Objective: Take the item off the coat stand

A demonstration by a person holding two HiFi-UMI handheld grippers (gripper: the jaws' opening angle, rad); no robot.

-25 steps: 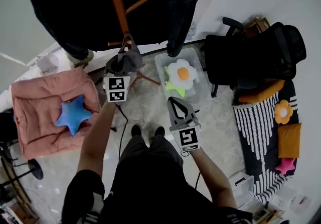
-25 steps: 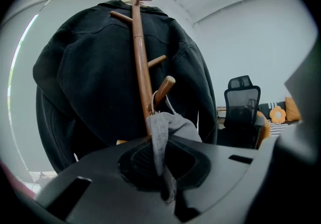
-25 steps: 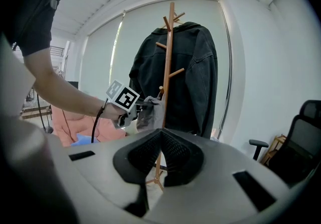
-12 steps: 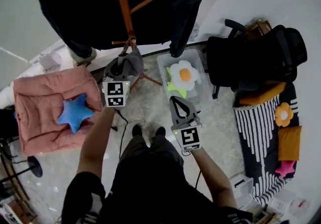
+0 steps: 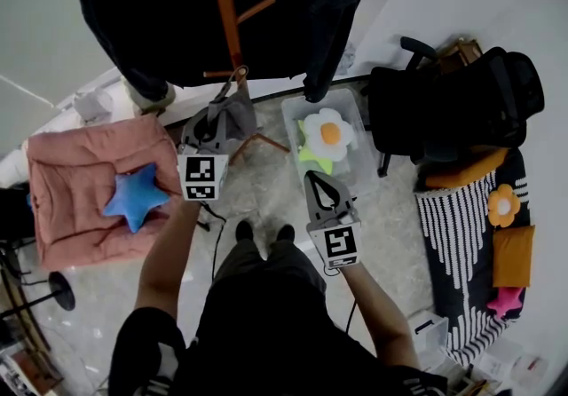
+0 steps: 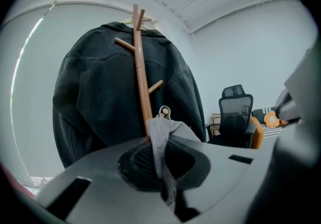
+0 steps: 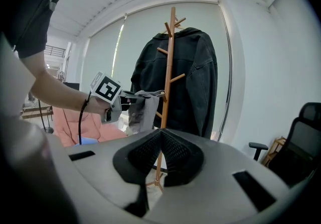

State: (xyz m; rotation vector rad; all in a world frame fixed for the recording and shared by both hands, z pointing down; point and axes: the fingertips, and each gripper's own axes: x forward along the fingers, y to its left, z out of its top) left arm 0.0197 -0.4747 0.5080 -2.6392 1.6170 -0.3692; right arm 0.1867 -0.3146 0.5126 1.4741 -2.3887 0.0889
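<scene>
We find the left gripper [image 6: 159,147] clamped on the grey cloth [image 5: 229,119], whose loop sits hooked over a low peg of the coat stand [image 5: 222,3], beneath the black jacket [image 5: 142,12]. The right gripper [image 5: 313,181], short of the stand, has its jaws together on nothing. We judge the grasp made; unhooking and withdrawal remain.

At your ten o'clock a pink quilted cushion [image 5: 75,181] lies on the floor, and a blue star plush [image 5: 135,197] rests on its near right part. Just past twelve o'clock stands a clear plastic bin [image 5: 295,108]; inside it a white flower plush [image 5: 328,134] with an orange centre lies over a green star [image 5: 307,157]. At two o'clock you have a black office chair [image 5: 453,106]. At three o'clock a striped rug [image 5: 454,239] carries an orange flower plush [image 5: 502,205], an orange cushion [image 5: 512,251] and a pink star [image 5: 506,295].
</scene>
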